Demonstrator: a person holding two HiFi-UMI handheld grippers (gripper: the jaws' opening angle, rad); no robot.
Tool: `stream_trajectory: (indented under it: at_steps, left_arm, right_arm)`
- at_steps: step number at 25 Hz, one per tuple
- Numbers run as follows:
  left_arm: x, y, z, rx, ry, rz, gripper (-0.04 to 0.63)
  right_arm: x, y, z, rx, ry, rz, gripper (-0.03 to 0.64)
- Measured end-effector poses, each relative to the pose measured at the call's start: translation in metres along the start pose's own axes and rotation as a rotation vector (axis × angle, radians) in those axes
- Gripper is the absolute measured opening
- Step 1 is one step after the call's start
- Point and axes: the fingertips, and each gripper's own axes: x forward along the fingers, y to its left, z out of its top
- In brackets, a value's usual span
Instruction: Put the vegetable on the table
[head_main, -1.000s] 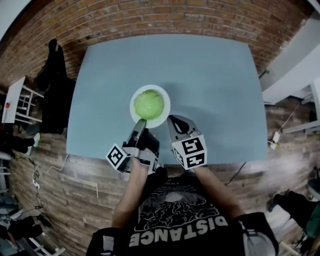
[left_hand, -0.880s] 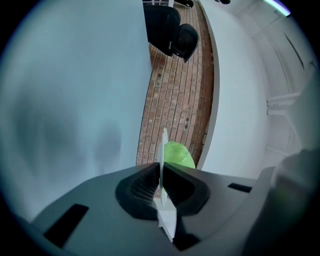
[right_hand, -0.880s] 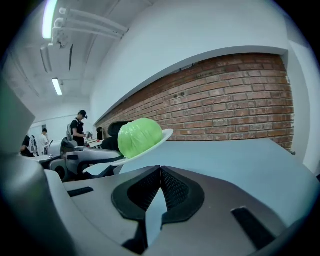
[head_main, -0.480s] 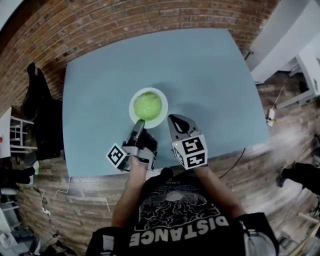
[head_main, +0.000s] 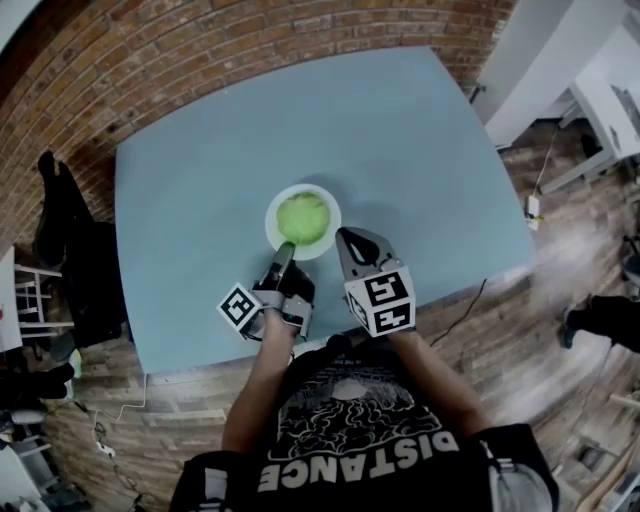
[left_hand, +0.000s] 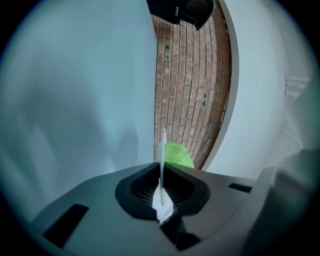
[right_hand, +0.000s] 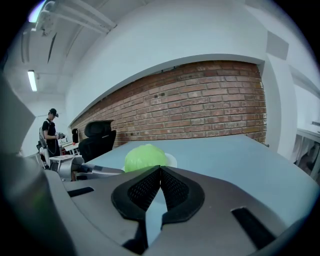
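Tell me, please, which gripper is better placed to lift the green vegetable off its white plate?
The right gripper, I'd say. The left gripper is clamped on the plate rim, while the right is empty, jaws together, beside the plate and aimed at the vegetable; it would only need to open.

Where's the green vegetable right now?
Head view: the vegetable sits on the white plate, centre of the table, just ahead of the left gripper clamping the plate's rim.

Pale blue table (head_main: 420, 160) with one white plate (head_main: 270, 220) toward its near edge
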Motion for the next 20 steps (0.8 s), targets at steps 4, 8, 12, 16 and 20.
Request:
stream_trajectory:
  at_steps: [4,8,12,16,20]
  left_arm:
    - [-0.001,0.014,0.0,0.024,0.034,0.036,0.017]
    - [0.0,0.022,0.0,0.057,0.064,0.063,0.017]
    - [-0.001,0.033,-0.001,0.088,0.088,0.097,0.017]
    - [0.0,0.043,-0.001,0.113,0.107,0.136,0.017]
    - [-0.002,0.052,-0.001,0.115,0.117,0.168,0.02]
  right_arm:
    - [0.001,0.004,-0.002,-0.001,-0.001,-0.013,0.008]
    - [0.001,0.006,-0.003,0.004,0.0,-0.02,0.008]
    - [0.0,0.007,-0.008,0.009,0.008,-0.027,0.008]
    - [0.0,0.008,-0.014,0.007,0.025,-0.035,0.008]
    - [0.002,0.01,-0.016,0.011,0.023,-0.038,0.008]
